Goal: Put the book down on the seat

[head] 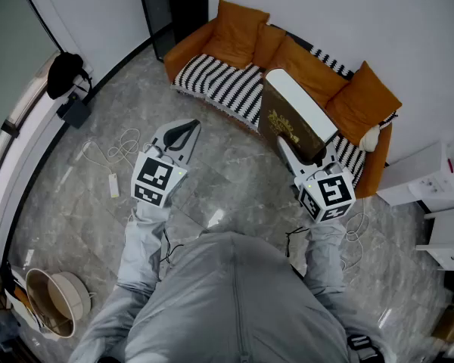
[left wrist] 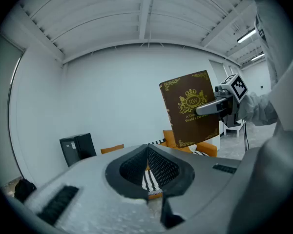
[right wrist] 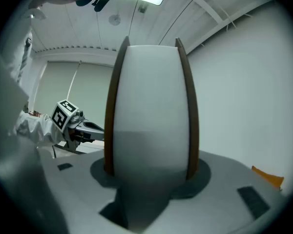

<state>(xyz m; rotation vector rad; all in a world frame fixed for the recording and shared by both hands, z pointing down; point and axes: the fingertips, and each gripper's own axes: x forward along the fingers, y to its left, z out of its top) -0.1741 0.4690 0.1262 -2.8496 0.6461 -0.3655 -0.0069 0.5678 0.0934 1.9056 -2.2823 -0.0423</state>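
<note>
Head view: the person stands on a grey stone floor (head: 234,172), facing an orange sofa (head: 318,74) that sits against the far wall. The right gripper (head: 306,153) holds the book (head: 291,119) upright in the air at the near edge of the sofa's right part, not yet laid on the striped seat cover (head: 219,85). Its fingers are closed on the book's lower part. The right gripper view shows the white page block with one brown cover on each side, standing between them. The gold-printed cover faces left (the left gripper view sees it plainly).

The left gripper (head: 183,132) is level over the floor, to the left of the book and well apart from it. Its fingers are together and hold nothing.

The left part of the seat is free, with cushions (head: 238,32) only along the far back. Floor between the person and the sofa's near edge is open. A white cabinet (head: 431,176) stands near on the right, and a cable with power strip (head: 113,184) lies on the left.
</note>
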